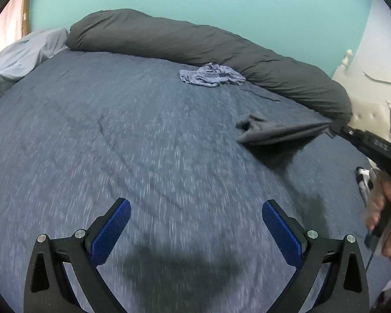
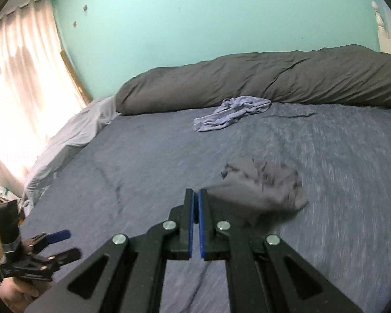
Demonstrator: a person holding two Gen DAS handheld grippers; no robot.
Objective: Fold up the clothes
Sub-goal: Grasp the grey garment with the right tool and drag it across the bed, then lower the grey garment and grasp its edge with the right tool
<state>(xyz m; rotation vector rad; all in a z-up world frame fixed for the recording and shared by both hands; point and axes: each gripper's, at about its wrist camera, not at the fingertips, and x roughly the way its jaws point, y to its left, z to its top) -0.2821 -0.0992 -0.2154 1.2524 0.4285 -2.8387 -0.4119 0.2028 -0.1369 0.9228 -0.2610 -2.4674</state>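
Teal wall backs the bed (image 1: pixel 117 143). Right tongs (image 2: pixel 196 195) clench a grey garment (image 2: pixel 268 182), lifting it clear to spread; left tongs (image 1: pixel 195 232) gape empty, ready for another corner.

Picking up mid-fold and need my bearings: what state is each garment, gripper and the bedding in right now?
Left gripper: open, holding nothing.
Right gripper: shut on the grey garment's edge.
Grey garment: crumpled, hanging from the right gripper, blurred.
Light blue garment: crumpled, unfolded, lying by the duvet.
Dark grey duvet: rolled up along the wall.
Blue bedspread: spread flat.
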